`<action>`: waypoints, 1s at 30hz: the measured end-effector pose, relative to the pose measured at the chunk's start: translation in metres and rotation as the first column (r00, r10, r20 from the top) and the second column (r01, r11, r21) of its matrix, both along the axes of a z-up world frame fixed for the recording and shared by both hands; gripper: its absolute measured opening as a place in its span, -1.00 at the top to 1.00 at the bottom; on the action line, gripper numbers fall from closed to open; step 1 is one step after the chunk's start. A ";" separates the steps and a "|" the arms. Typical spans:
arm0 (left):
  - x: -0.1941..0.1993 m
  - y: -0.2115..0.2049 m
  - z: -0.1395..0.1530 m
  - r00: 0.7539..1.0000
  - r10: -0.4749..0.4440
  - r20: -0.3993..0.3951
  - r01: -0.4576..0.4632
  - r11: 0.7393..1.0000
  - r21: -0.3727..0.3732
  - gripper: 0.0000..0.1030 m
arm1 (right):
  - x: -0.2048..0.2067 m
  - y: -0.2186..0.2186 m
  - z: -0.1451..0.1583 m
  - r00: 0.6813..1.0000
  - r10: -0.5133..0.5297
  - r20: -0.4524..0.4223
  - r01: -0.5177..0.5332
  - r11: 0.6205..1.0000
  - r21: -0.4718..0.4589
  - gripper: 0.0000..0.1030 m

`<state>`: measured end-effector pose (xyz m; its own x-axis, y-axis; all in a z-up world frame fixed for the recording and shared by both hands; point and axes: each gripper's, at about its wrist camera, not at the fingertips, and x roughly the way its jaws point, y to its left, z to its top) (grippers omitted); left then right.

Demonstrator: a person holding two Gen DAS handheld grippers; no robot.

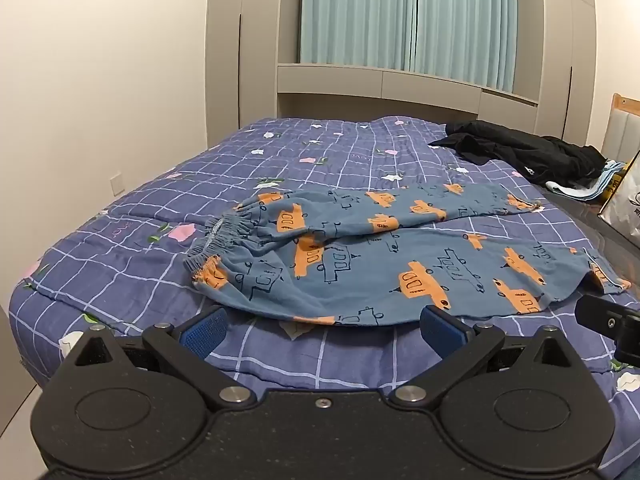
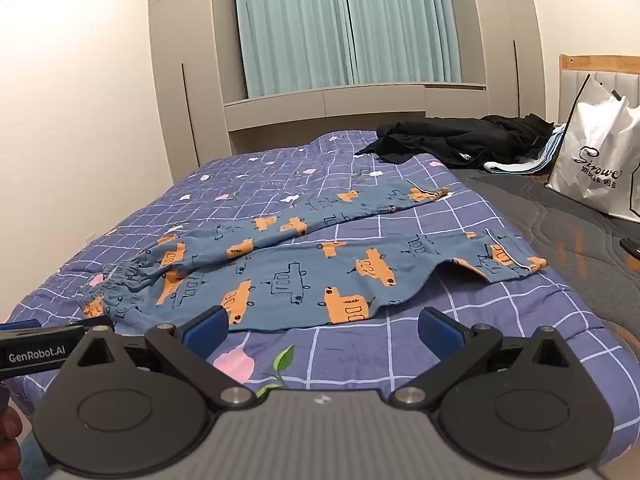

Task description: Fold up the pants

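Observation:
Blue pants printed with orange cars lie spread on the bed, waistband to the left and both legs running right. My left gripper hovers open just in front of the near leg's edge, nothing between its blue pads. In the right wrist view the same pants lie ahead, the near leg's cuff at the right. My right gripper is open and empty, close to the near leg's lower edge. The left gripper's body shows at the left edge there, and the right gripper's body at the right edge of the left view.
A purple checked quilt covers the bed. Black clothes and folded light cloths lie at the far right. A white shopping bag stands by the headboard. Wardrobes and curtains line the far wall; a white wall runs along the left.

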<state>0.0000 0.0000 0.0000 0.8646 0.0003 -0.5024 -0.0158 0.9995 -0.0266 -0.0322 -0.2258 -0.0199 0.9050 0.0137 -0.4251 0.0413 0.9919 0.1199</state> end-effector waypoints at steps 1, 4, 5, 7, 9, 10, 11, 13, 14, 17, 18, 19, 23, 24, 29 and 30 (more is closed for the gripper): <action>0.000 0.000 0.000 1.000 0.000 0.000 0.000 1.000 -0.001 -0.99 | 0.000 0.000 0.000 1.000 -0.001 -0.001 0.001 1.000 0.001 -1.00; 0.001 0.000 0.000 1.000 0.003 -0.004 -0.003 1.000 0.010 -0.99 | 0.000 -0.001 0.000 1.000 -0.001 0.000 0.001 1.000 0.000 -1.00; 0.001 -0.001 0.000 1.000 0.004 -0.005 -0.004 1.000 0.016 -0.99 | 0.000 -0.001 0.000 1.000 -0.002 0.000 0.002 1.000 0.001 -1.00; 0.001 0.000 0.000 1.000 0.003 -0.002 -0.003 1.000 0.020 -0.99 | 0.000 -0.002 -0.001 1.000 -0.004 0.000 0.004 1.000 0.002 -1.00; -0.003 0.000 0.003 1.000 0.002 0.001 -0.002 1.000 0.021 -0.99 | 0.000 -0.001 -0.001 1.000 -0.005 -0.002 0.005 1.000 0.004 -1.00; -0.004 -0.002 0.003 1.000 0.004 0.004 -0.004 1.000 0.027 -0.99 | 0.000 -0.001 0.000 1.000 -0.006 -0.003 0.006 1.000 0.004 -1.00; -0.005 -0.002 0.003 1.000 0.003 0.004 -0.003 1.000 0.026 -0.99 | 0.000 0.000 0.000 1.000 -0.006 -0.004 0.006 1.000 0.005 -1.00; -0.005 0.000 0.003 1.000 0.002 0.004 -0.002 1.000 0.025 -0.99 | -0.001 -0.006 0.002 1.000 -0.006 -0.007 0.006 1.000 0.005 -1.00; -0.005 -0.004 0.003 1.000 0.005 0.006 -0.005 0.999 0.033 -0.99 | -0.001 -0.006 0.003 1.000 -0.006 -0.007 0.006 1.000 0.004 -1.00; -0.005 -0.005 0.003 1.000 0.006 0.006 -0.006 0.999 0.035 -0.99 | 0.000 -0.003 0.000 1.000 -0.008 -0.008 0.008 1.000 0.001 -1.00; -0.003 -0.004 0.003 1.000 0.006 0.006 -0.006 0.999 0.034 -0.99 | 0.000 -0.003 0.000 1.000 -0.009 -0.008 0.009 1.000 0.002 -1.00; -0.003 -0.004 0.003 1.000 0.006 0.006 -0.006 0.999 0.034 -0.99 | 0.000 -0.003 0.000 1.000 -0.009 -0.008 0.009 1.000 0.002 -1.00; -0.003 -0.005 0.003 1.000 0.007 0.006 -0.007 0.999 0.036 -0.99 | -0.001 -0.003 -0.001 1.000 -0.008 -0.007 0.008 1.000 0.002 -1.00; -0.003 -0.005 0.004 1.000 0.007 0.005 -0.007 0.999 0.038 -0.99 | -0.001 -0.003 -0.001 1.000 -0.009 -0.008 0.009 1.000 0.002 -1.00; -0.004 -0.003 0.003 1.000 0.002 0.003 -0.002 0.999 0.039 -0.99 | -0.001 -0.003 -0.001 1.000 -0.009 -0.008 0.009 1.000 0.002 -1.00; -0.003 -0.003 0.002 1.000 0.003 0.004 -0.003 0.999 0.040 -0.99 | -0.001 -0.003 -0.001 1.000 -0.010 -0.009 0.010 1.000 0.001 -1.00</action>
